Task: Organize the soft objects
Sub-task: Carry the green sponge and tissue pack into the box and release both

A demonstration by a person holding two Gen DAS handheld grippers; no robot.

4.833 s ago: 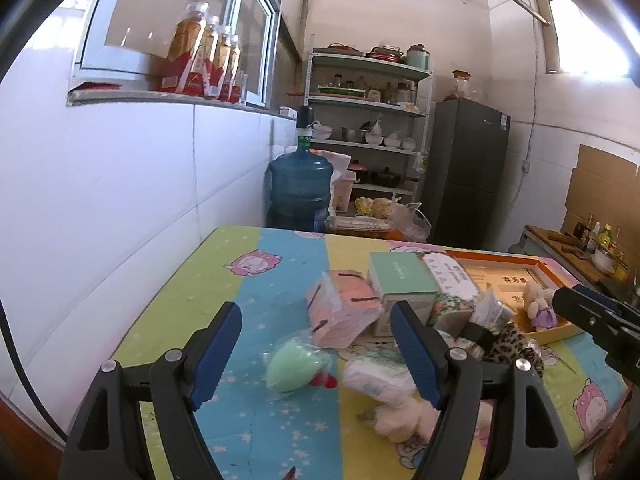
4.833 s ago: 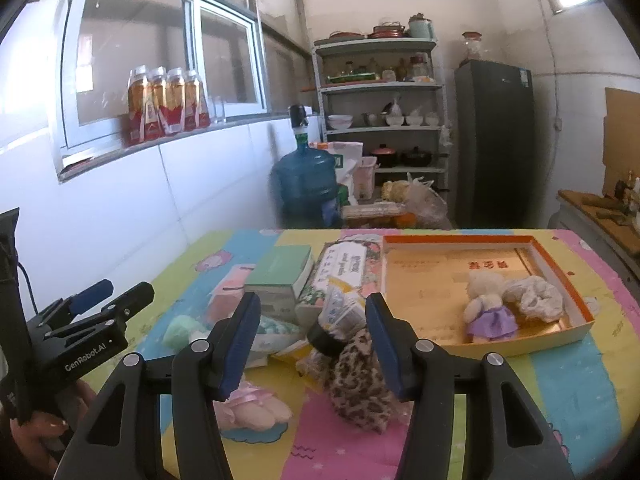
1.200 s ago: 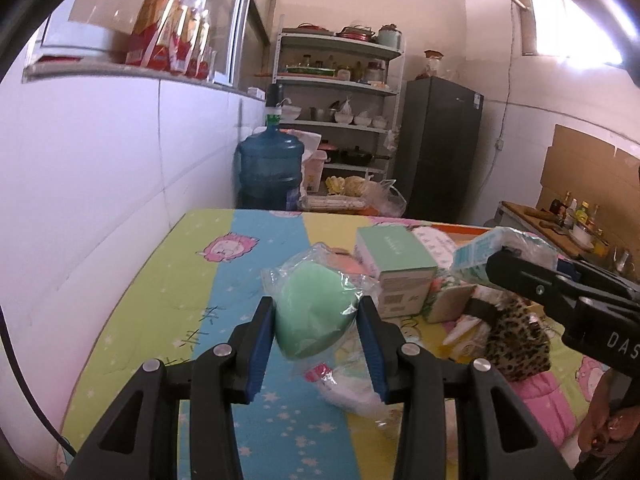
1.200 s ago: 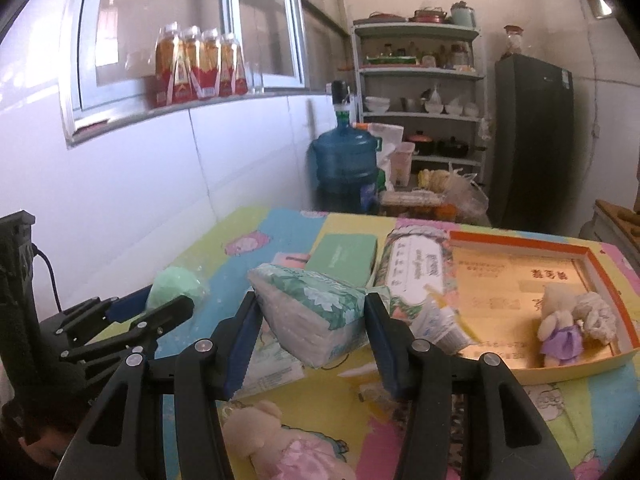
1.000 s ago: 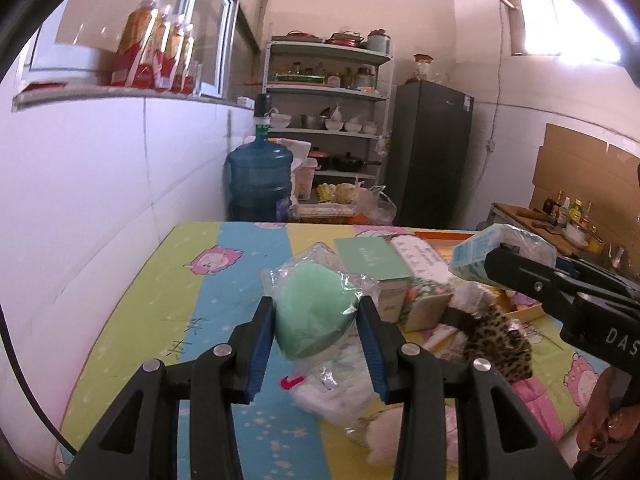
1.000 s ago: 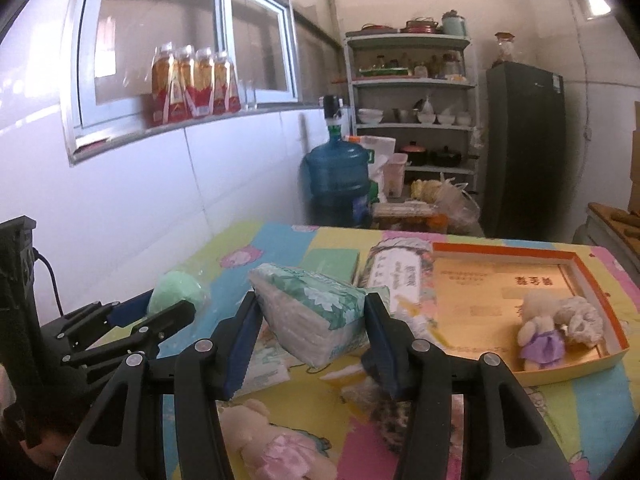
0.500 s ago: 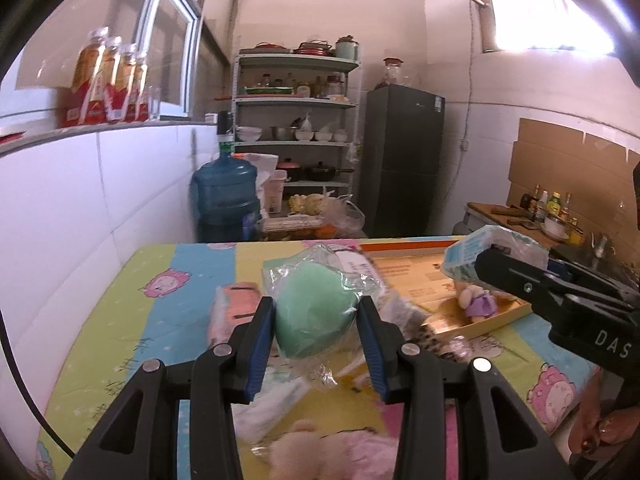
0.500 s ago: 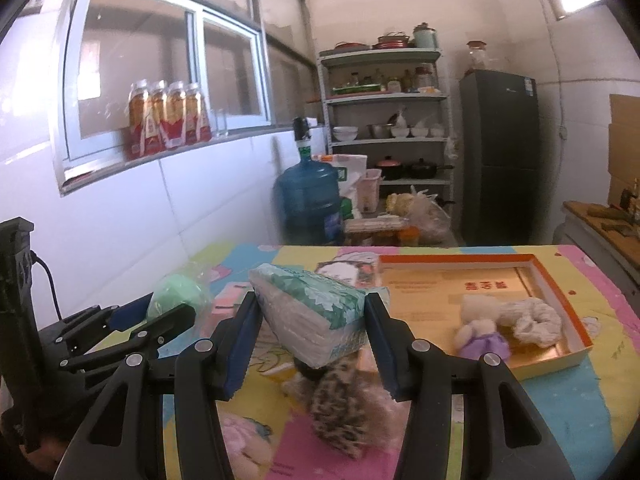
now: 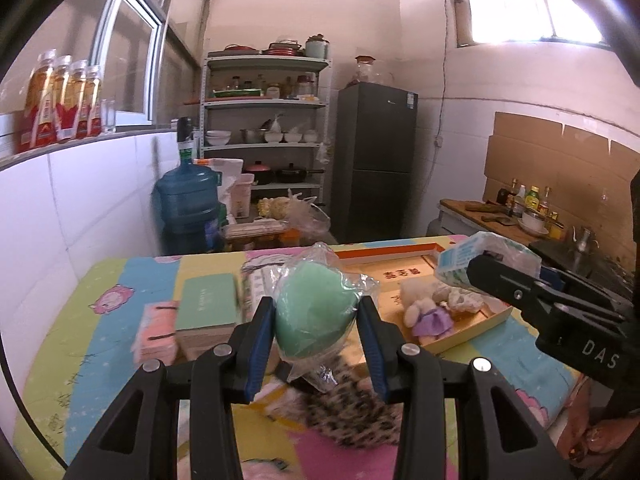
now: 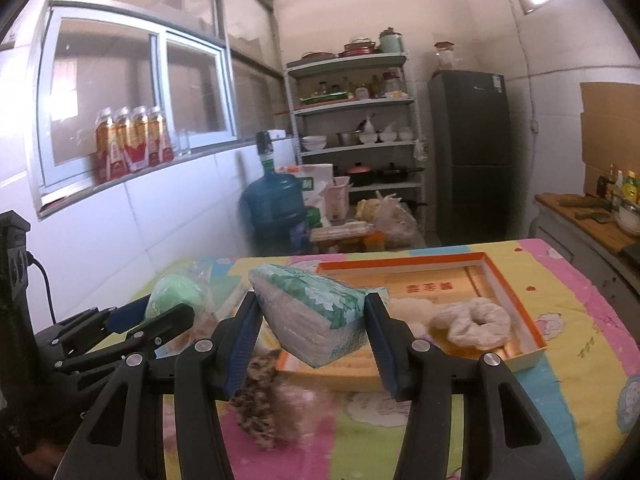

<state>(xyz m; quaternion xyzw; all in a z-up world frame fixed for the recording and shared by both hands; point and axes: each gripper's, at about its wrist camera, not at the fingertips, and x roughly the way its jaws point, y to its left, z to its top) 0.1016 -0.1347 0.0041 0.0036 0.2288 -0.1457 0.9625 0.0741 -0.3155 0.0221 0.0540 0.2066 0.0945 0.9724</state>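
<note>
We have both hands loaded. Our left gripper (image 9: 316,326) is clamped on a green sponge (image 9: 316,312) sealed in a clear plastic wrapper, the blue pads pressing its sides so the soft body bulges a little between them. Our right gripper (image 10: 312,336) is clenched on a soft pack of tissues (image 10: 316,312) with a green leaf print, held tilted, one corner drooping below the jaws.

We take the orange-rimmed tray (image 10: 516,304) as our landmark. Both loads hang in the air on the near side of it, the tissue pack just short of its near left corner and the sponge further to the left of that. Inside the tray lie a fluffy white scrunchie (image 10: 476,322) and a small plush doll in a purple dress (image 9: 426,314), so we judge the tray to be the collecting place for soft things, which is why we carry both items toward it. A leopard-print plush item (image 9: 352,412) lies on the cartoon-print cloth (image 10: 580,336) just in front of the tray, not yet gathered. The green box (image 9: 208,300) stands well left of the tray, likely left out as a hard thing.
</note>
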